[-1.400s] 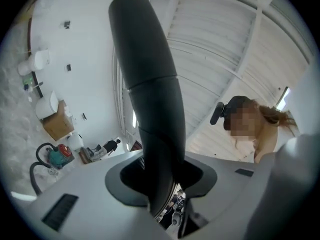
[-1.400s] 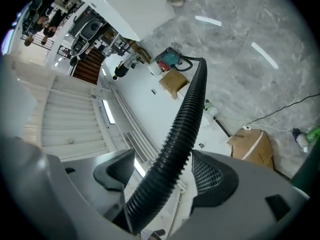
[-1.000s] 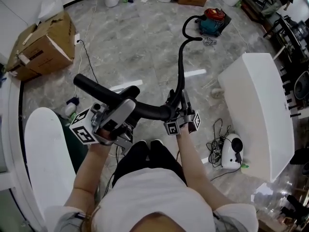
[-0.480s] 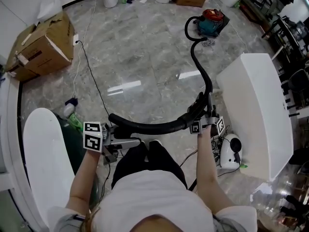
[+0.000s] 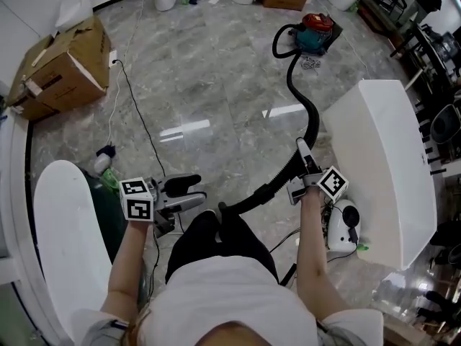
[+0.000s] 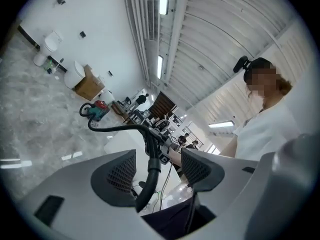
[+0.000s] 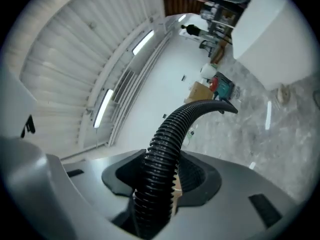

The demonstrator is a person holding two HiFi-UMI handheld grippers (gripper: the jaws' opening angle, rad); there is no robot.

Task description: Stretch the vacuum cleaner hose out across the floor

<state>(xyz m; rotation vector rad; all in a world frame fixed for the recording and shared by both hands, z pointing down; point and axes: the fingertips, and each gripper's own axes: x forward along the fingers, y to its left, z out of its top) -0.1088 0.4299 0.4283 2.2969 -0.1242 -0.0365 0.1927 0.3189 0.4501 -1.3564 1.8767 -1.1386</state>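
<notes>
Above floor point(image 5: 216, 71): right gripper point(image 5: 302, 153) jaws just closed, clamping hose point(image 7: 165, 139); left gripper point(image 5: 196, 189) jaws just opened, apart, nothing between.

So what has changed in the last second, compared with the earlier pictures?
The left tool sank, opened its jaws and let go of the hose, whose free end now ends by the person's knees. The right tool, jaws closing tighter on the hose, carried it rightward. The vacuum cleaner and cardboard box stayed put.
</notes>
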